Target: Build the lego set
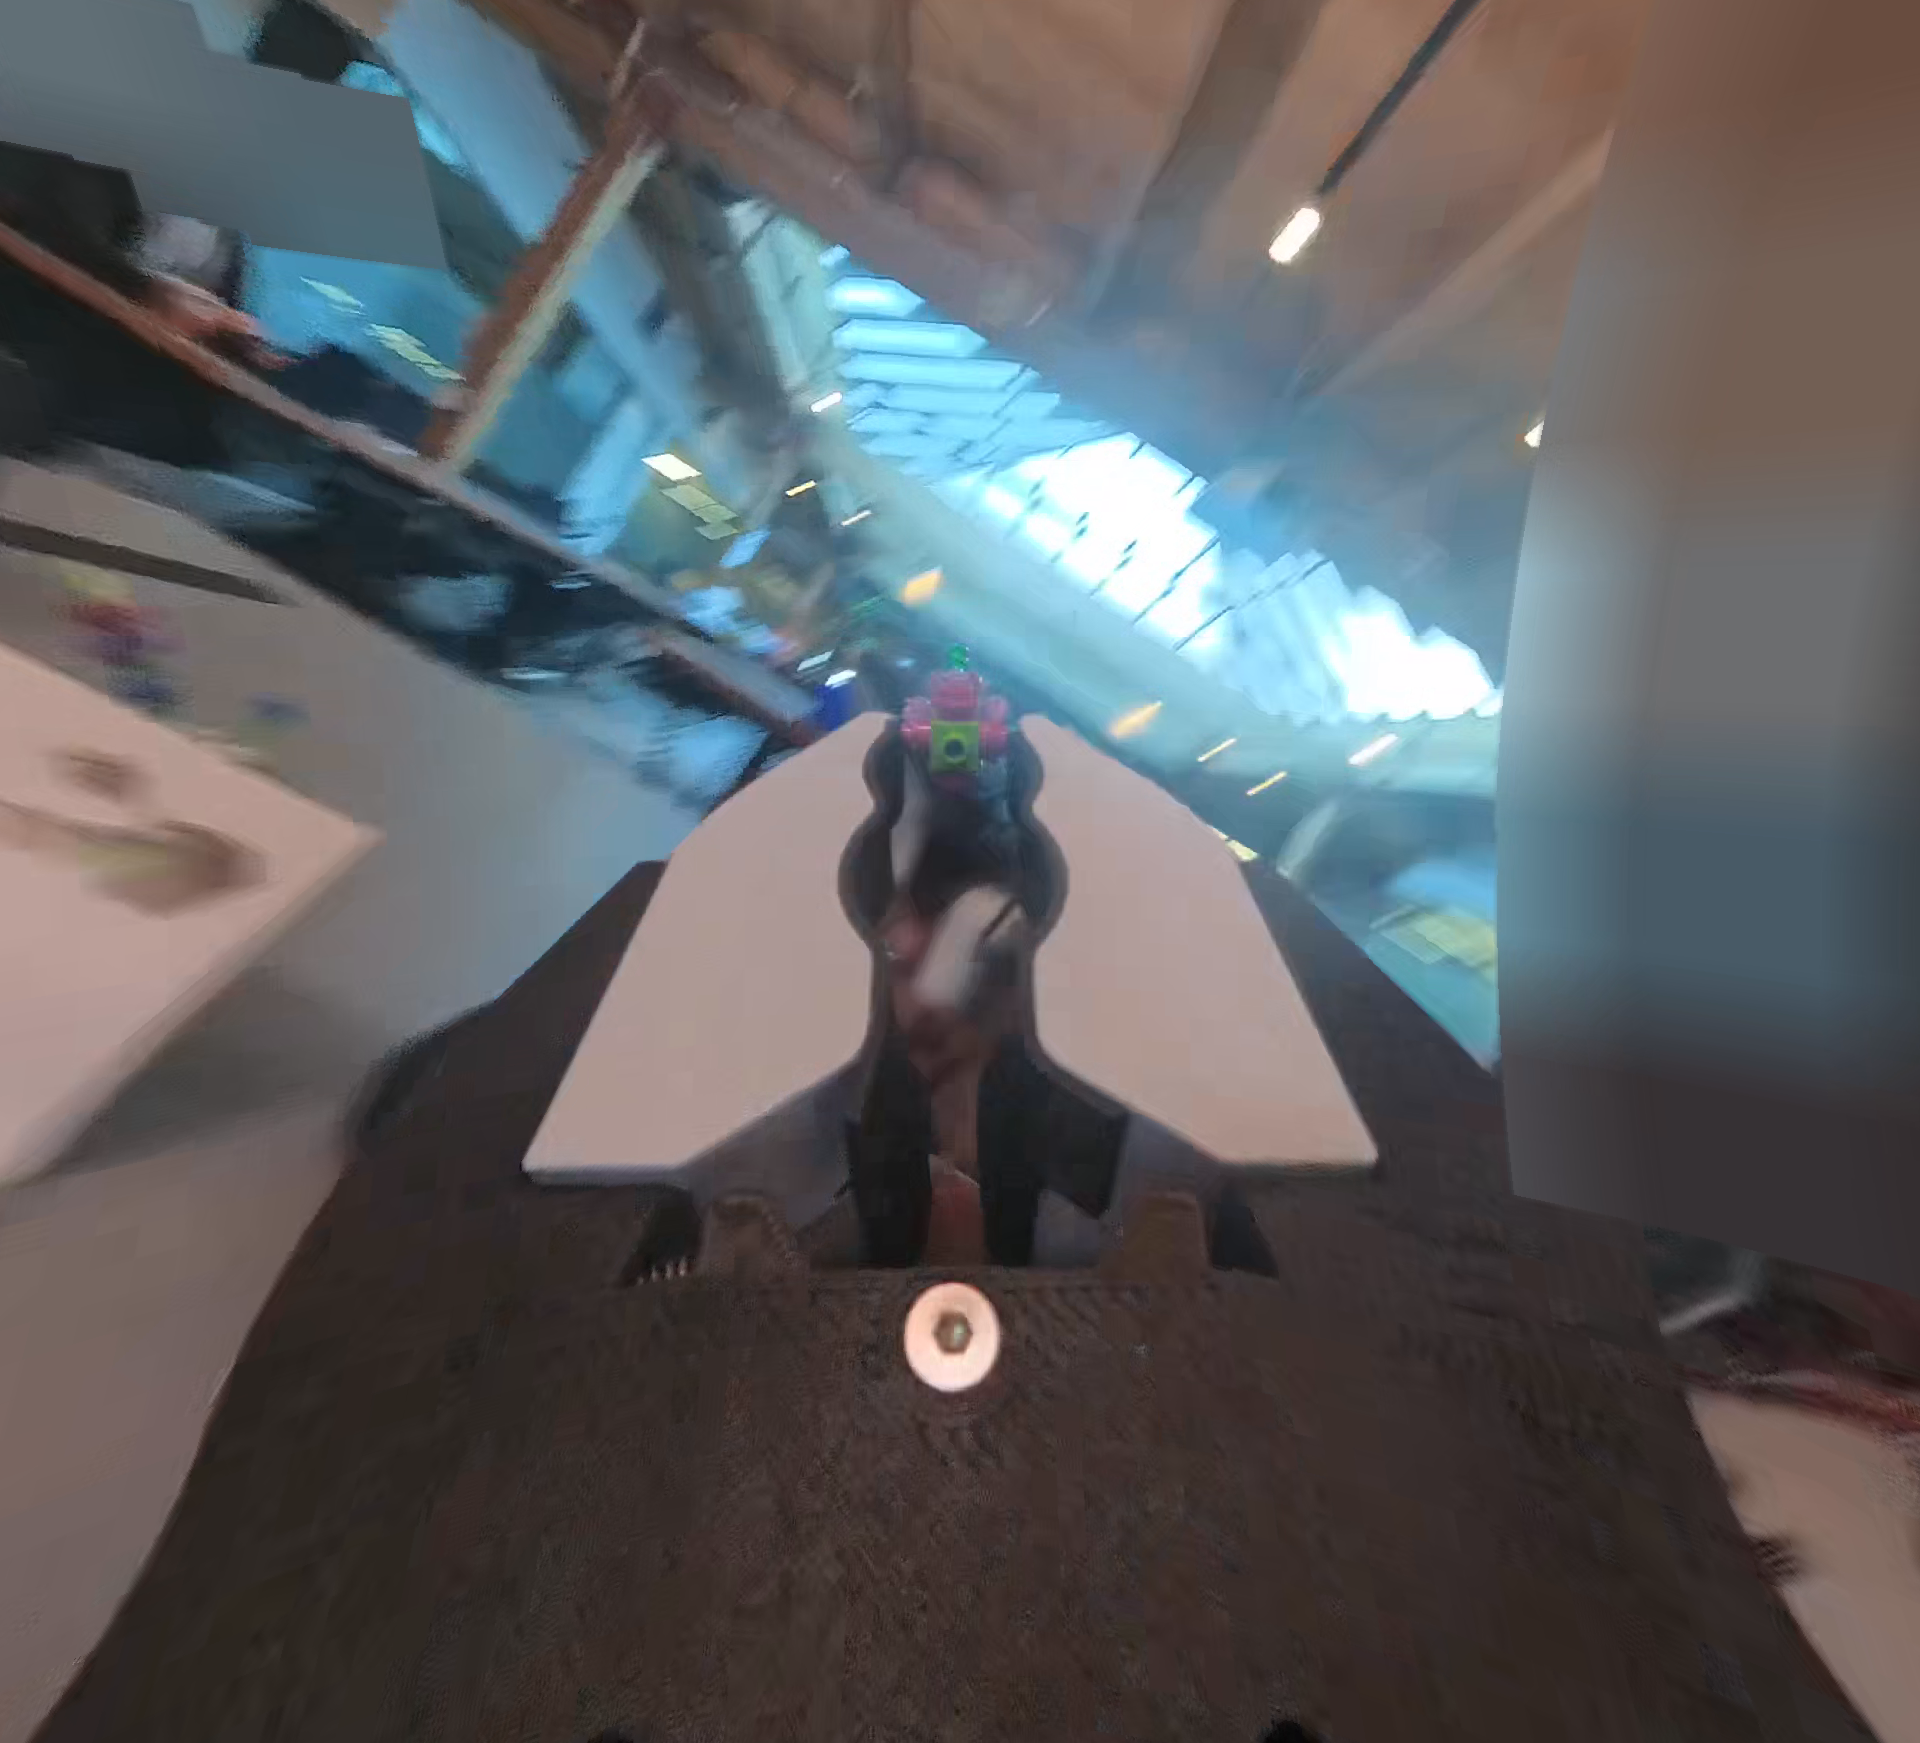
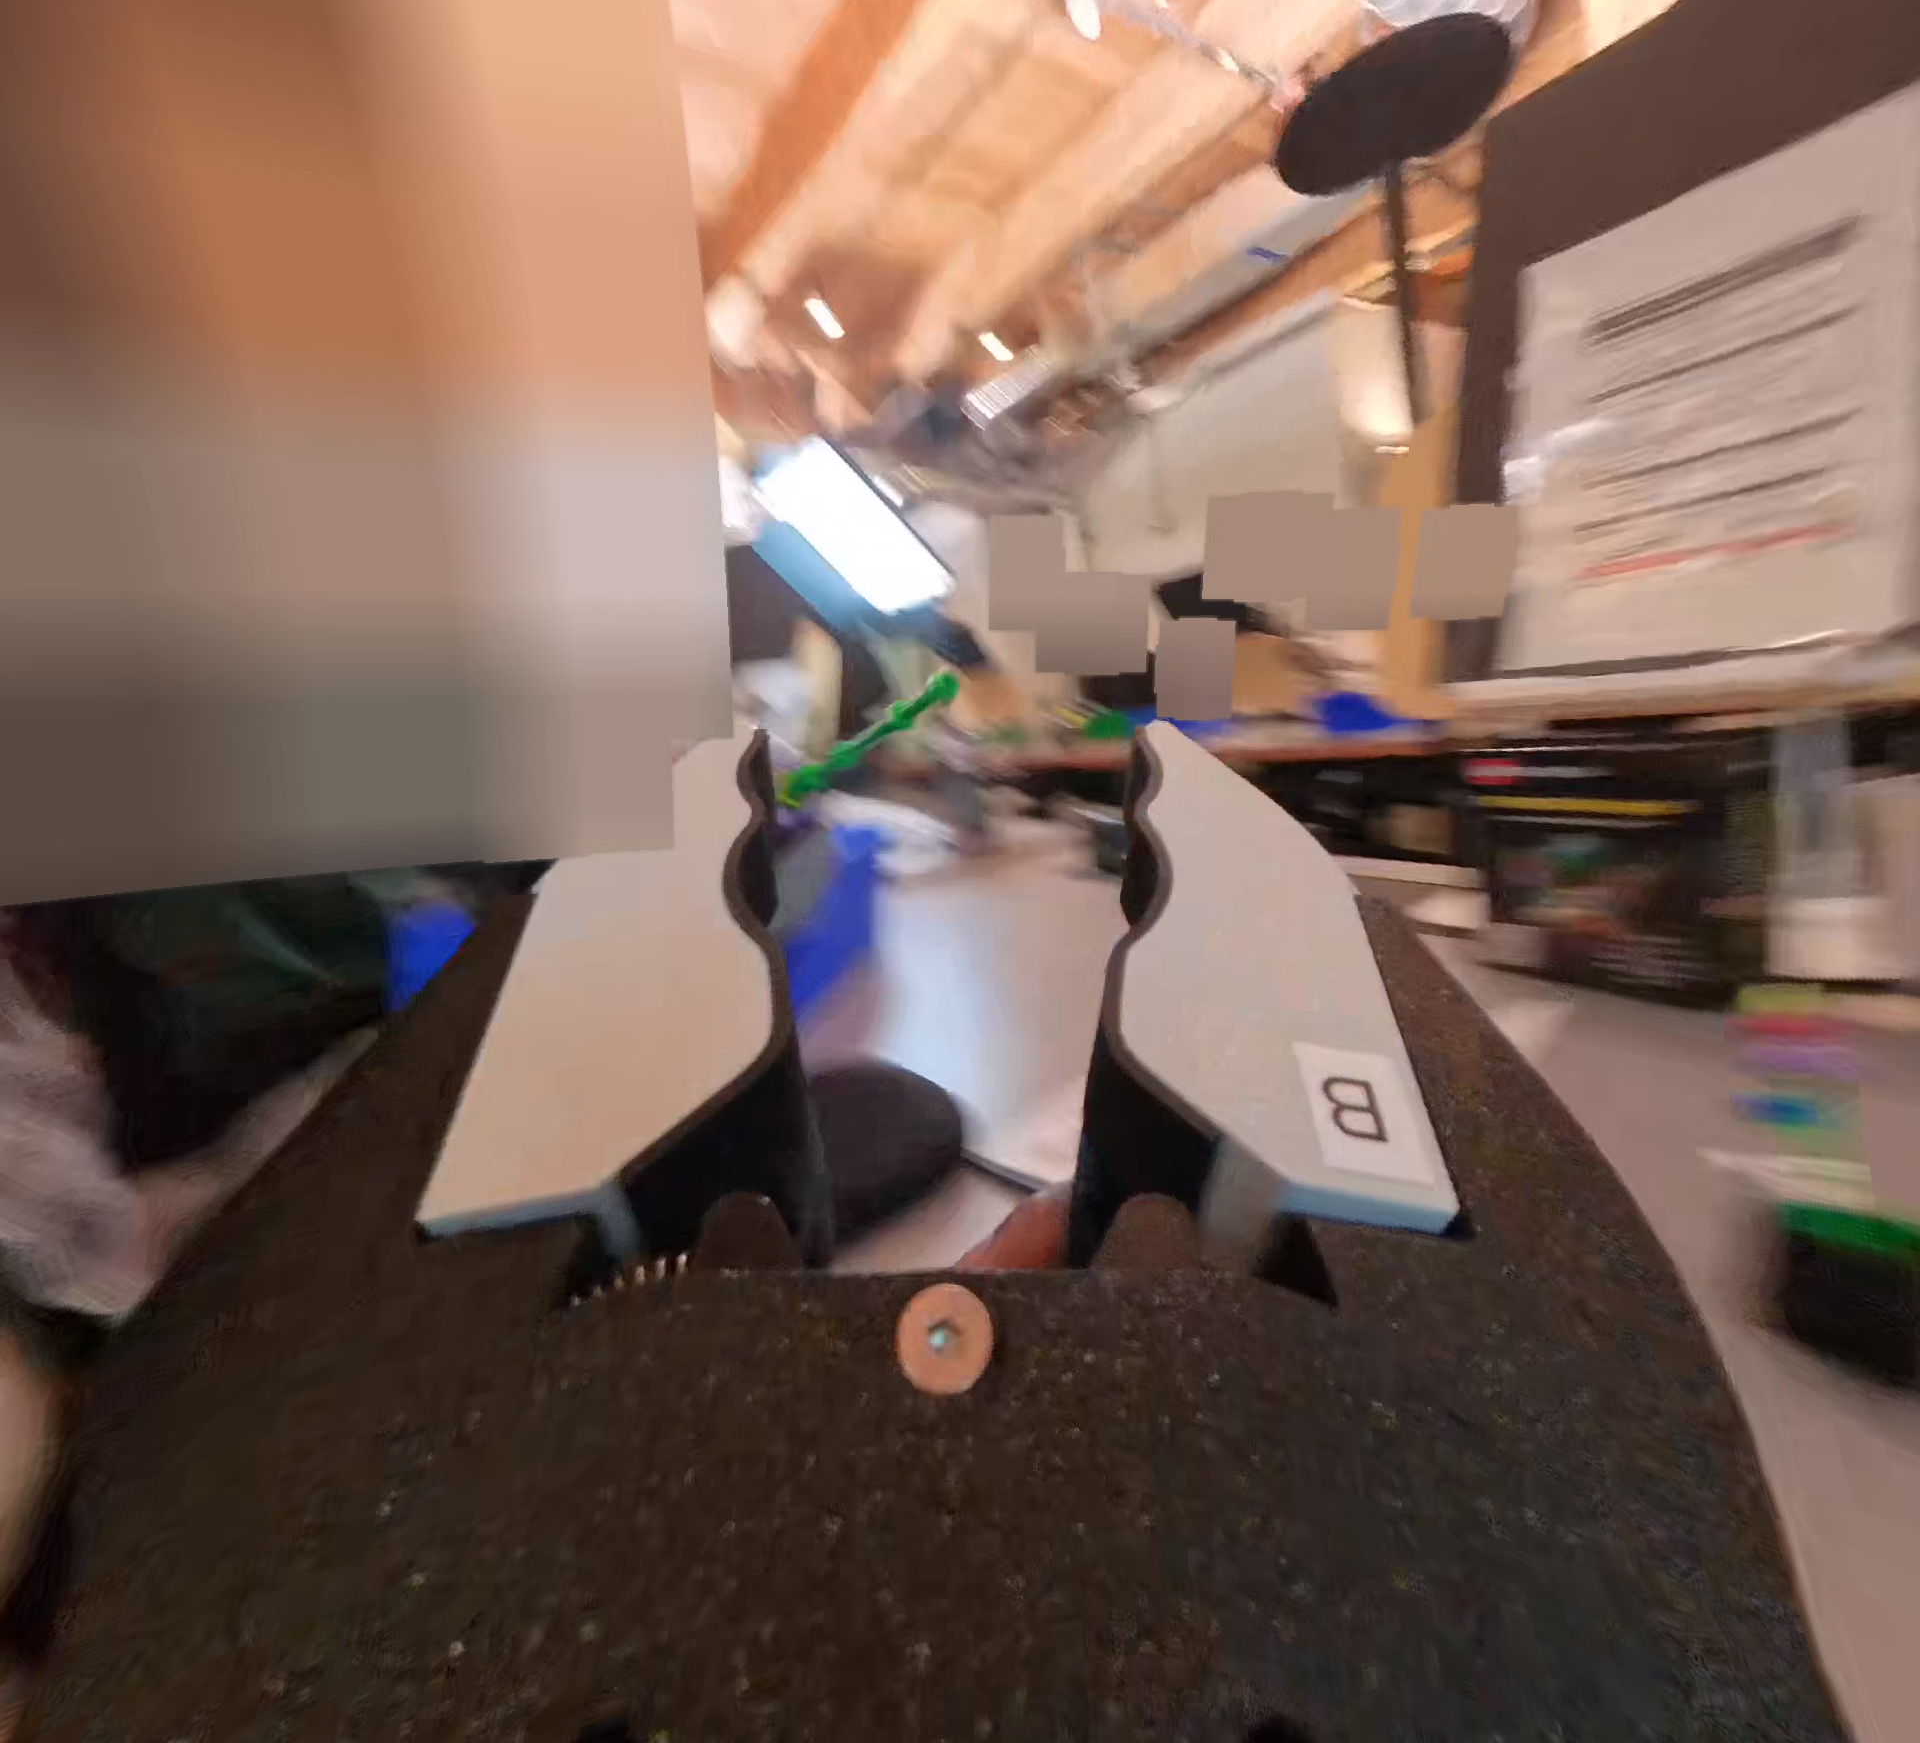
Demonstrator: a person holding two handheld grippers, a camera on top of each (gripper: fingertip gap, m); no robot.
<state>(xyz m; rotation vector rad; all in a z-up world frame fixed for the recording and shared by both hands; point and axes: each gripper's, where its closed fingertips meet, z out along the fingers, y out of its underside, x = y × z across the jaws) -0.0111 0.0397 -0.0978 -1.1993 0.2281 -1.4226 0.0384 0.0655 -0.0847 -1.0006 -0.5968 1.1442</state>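
My left gripper (image 1: 954, 737) is shut on a small lego piece (image 1: 954, 729), pink with a lime-green square stud face and a green tip on top, held at the fingertips and raised in the air, tilted up toward the ceiling. My right gripper (image 2: 951, 748) is open and empty, also raised and pointing across the room. A thin green lego stem (image 2: 871, 741) shows in the right wrist view, between the fingertips near the left finger; what holds it is hidden by a blurred patch. Both views are motion-blurred.
In the left wrist view a white sheet (image 1: 135, 904) lies on the grey table (image 1: 436, 820) at the left, with blurred coloured lego pieces (image 1: 125, 644) beyond it. In the right wrist view, coloured pieces (image 2: 1797, 1059) lie on the table at the right and a black round pad (image 2: 883, 1143) below the fingers.
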